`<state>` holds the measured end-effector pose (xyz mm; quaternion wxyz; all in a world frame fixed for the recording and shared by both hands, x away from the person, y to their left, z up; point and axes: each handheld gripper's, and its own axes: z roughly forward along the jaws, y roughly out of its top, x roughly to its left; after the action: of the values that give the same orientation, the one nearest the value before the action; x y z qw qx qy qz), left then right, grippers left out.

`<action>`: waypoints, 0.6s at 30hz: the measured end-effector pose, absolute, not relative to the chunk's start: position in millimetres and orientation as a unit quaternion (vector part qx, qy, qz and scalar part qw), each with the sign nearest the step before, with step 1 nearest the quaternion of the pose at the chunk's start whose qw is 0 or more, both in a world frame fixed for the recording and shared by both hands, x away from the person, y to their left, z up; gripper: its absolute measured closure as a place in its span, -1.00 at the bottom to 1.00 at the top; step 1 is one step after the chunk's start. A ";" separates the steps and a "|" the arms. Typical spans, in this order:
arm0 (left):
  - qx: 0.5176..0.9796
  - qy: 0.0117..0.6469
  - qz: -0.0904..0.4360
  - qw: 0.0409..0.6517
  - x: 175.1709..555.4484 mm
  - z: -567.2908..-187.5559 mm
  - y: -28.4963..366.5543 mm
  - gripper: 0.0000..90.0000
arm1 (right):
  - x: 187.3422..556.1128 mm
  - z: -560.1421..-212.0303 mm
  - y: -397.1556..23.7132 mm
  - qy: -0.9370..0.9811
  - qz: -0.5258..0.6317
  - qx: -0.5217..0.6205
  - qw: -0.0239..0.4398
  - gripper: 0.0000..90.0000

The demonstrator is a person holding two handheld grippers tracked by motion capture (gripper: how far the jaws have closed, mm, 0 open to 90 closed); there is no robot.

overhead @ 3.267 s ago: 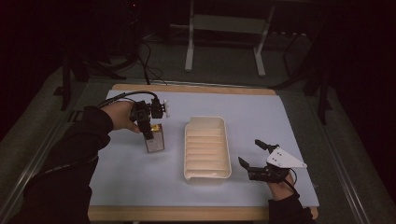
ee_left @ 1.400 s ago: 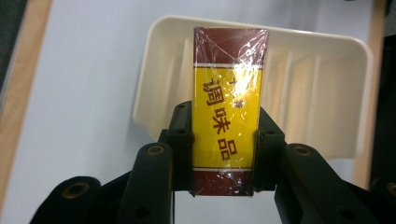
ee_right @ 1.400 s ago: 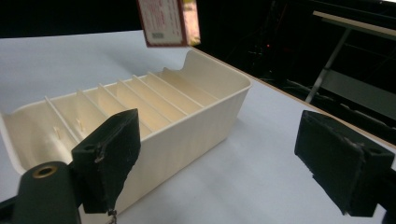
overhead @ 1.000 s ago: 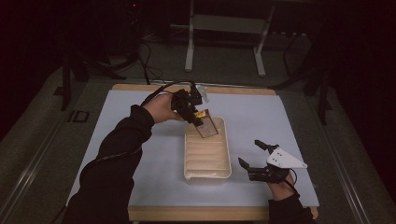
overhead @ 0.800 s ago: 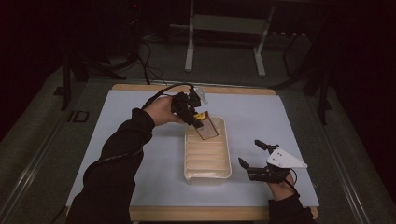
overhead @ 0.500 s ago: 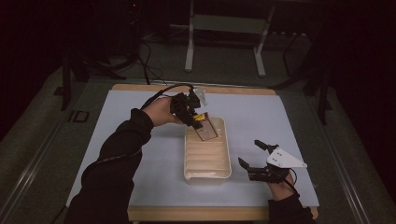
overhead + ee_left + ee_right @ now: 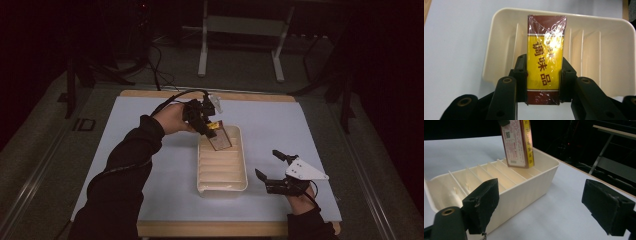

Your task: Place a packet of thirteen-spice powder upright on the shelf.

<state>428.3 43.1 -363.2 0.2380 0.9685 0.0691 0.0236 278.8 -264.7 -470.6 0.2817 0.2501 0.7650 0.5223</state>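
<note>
Presently my left gripper (image 7: 544, 82) pinches the seasoning packet (image 7: 545, 58), long axis tilted into the divided tray's (image 7: 243, 165) far slot; right gripper (image 7: 549, 205) spread.

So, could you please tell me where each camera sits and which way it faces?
High view: above the table's near edge, facing forward and down; both forearms show.
Left gripper view: looks along its jaws, clamped on the yellow box, down into the cream tray.
Right gripper view: low, looks between open jaws.
All share box and tray.
</note>
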 end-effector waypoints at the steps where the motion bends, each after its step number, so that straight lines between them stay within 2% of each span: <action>1: 0.968 0.074 0.022 0.238 428.8 -363.3 43.2 0.51 | 278.8 -470.6 -264.7 0.765 0.522 0.250 0.282 -0.68; 18: 0.976 0.064 0.013 0.207 430.7 -377.6 33.6 0.51 | 279.3 -470.9 -265.1 0.765 0.523 0.249 0.281 -0.68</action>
<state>430.7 33.6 -377.6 0.2074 0.9761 0.0636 0.0133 279.3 -265.1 -470.9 0.2812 0.2494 0.7651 0.5228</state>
